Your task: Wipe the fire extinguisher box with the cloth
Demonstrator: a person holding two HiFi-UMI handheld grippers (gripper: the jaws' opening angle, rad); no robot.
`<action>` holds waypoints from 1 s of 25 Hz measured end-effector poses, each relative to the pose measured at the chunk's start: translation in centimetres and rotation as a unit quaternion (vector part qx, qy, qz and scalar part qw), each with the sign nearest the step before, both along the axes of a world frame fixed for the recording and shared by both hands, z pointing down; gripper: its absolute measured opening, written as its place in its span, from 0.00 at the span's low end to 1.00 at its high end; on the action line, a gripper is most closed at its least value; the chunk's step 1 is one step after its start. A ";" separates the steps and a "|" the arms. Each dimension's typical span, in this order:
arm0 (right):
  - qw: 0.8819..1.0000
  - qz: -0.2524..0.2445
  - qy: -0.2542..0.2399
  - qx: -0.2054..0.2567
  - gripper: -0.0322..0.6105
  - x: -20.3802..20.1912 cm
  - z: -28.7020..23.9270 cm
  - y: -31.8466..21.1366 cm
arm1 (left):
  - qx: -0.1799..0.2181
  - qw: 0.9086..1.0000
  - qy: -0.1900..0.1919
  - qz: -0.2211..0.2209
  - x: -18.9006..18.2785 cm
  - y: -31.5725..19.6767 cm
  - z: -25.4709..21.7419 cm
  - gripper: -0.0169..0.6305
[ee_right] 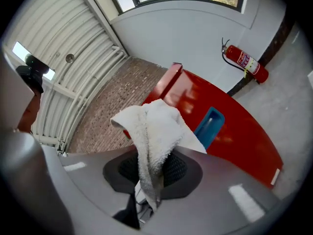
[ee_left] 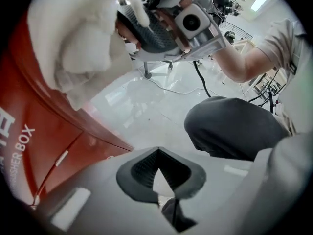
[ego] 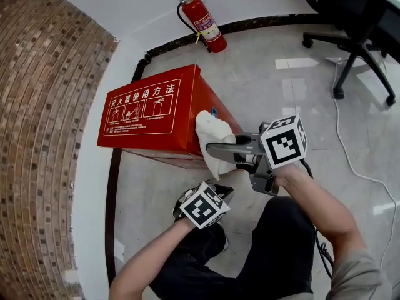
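Where the head view drops past the person's dark trousers [ego: 275,249], I log the left gripper [ego: 219,191] [ee_left: 159,182] nearest: low over the pale floor tiles [ego: 262,74], just short of the box, jaws together with nothing between them. A little farther on, the right gripper [ego: 212,147] [ee_right: 150,175] is clamped on a white terry cloth [ego: 212,136] [ee_right: 156,126] [ee_left: 83,48]. The cloth bunches above the jaws and lies against the upper right edge of the red fire extinguisher box [ego: 150,111] [ee_right: 234,126] [ee_left: 29,131], just beside a blue handle recess [ee_right: 210,124]. The box sits on the floor near the wall, its white-printed instruction panel [ego: 144,108] facing up. A brick surface [ego: 37,136] fills the left. Beyond the box a red fire extinguisher [ego: 205,20] [ee_right: 247,62] leans tilted at the wall. A black office chair [ego: 356,24] stands far right, well apart.
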State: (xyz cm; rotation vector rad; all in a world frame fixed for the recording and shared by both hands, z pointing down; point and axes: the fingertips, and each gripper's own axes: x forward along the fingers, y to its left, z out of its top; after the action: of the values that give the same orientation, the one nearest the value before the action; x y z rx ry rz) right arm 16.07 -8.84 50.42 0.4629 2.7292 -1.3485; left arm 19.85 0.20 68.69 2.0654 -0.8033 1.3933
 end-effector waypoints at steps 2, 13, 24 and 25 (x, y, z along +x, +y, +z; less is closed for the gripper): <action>1.000 0.010 0.016 -0.007 0.19 0.0 2.2 -0.5 | -0.004 1.000 0.004 -0.005 -0.1 0.3 0.4 0.03; 0.985 0.073 0.135 -0.077 0.19 -0.2 17.2 -3.3 | -0.007 0.997 0.026 -0.076 -1.2 0.2 3.3 0.03; 0.927 0.140 0.285 -0.200 0.19 0.0 36.3 -3.0 | -0.005 0.987 0.039 -0.157 -4.5 1.9 5.7 0.03; 0.922 0.148 0.292 -0.205 0.19 0.0 37.3 -3.1 | -0.006 0.986 0.038 -0.165 -5.1 2.3 6.0 0.03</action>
State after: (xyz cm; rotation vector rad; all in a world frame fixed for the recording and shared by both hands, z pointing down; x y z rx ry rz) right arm 16.07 -11.90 87.73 -0.4363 2.6107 -2.1503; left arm 14.72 2.49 74.67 1.8603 -1.0464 1.1293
